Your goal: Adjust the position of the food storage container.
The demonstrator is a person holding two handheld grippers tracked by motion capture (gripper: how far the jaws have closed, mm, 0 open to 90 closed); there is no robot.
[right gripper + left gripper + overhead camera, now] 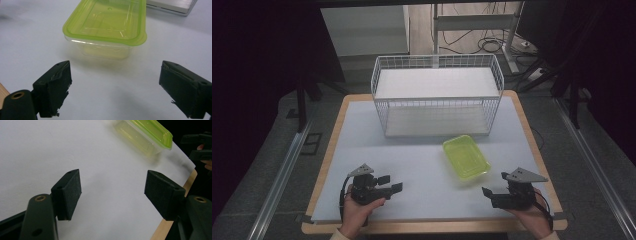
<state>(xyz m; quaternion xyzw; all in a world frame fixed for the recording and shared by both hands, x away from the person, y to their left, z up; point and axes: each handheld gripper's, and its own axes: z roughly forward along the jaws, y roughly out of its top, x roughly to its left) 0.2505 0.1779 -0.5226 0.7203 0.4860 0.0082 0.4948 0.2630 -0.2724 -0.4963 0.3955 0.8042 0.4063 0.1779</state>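
The right gripper (490, 193) rests low at the table's near right corner, jaws spread wide with nothing between them. In the right gripper view its pads (53, 87) frame bare white mat, and the green box (107, 22) sits just ahead of them, apart from both pads, lid on (clear base, green lid). The left gripper (391, 183) lies at the near left, jaws also wide apart and empty; its own view shows the box (147, 133) well off toward the mat's far edge. From above, the box (466, 156) lies right of centre on the mat (412, 160), angled, nearer the right gripper. Behind it stands a white wire basket (437, 95).
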